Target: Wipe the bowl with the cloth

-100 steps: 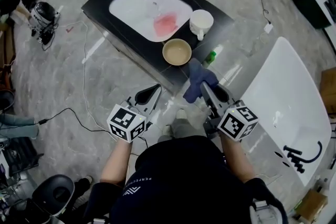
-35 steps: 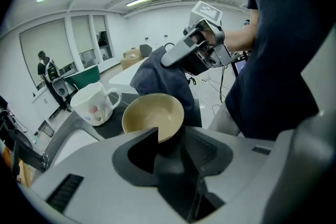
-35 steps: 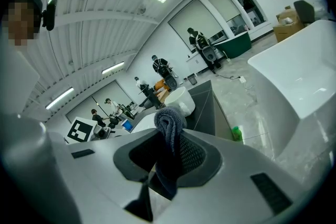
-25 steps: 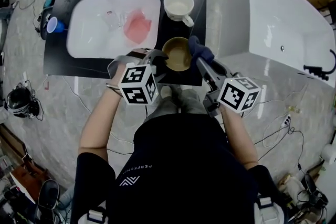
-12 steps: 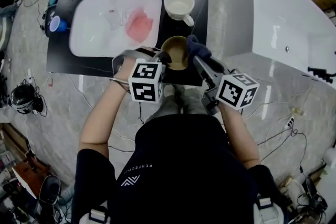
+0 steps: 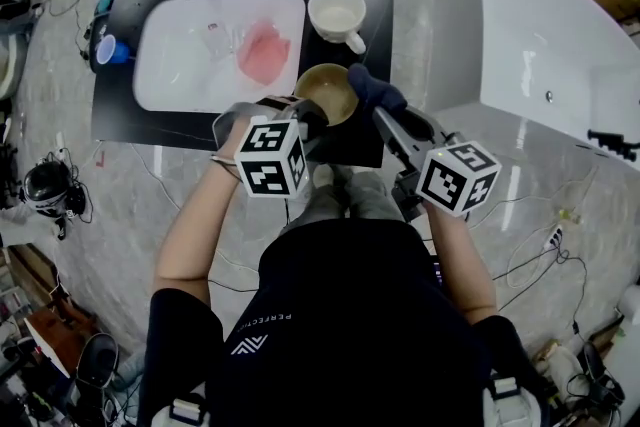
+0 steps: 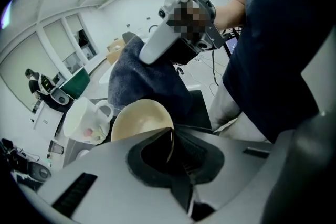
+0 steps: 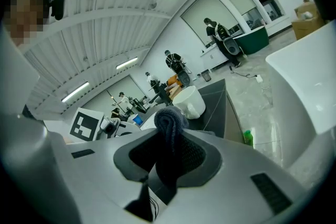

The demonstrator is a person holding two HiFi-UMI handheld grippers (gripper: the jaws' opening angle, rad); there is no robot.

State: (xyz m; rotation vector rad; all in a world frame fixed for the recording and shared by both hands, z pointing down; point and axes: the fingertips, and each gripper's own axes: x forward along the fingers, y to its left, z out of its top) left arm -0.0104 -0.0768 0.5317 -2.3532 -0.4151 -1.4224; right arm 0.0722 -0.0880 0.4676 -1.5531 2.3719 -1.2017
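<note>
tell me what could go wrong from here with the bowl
The left gripper has just been closing its fingers on only the thin rim of the bowl; wiping pressure could twist it loose.
The bowl is near the counter's front edge, so a slip could send it off.
The mug stands close behind; a push from the cloth in the right gripper could knock it.

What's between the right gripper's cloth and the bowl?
Nothing visible. The cloth, held in the right gripper, hangs beside the right rim of the bowl. The left gripper has just been closing its jaws on the near rim. The mug stands clear behind.
</note>
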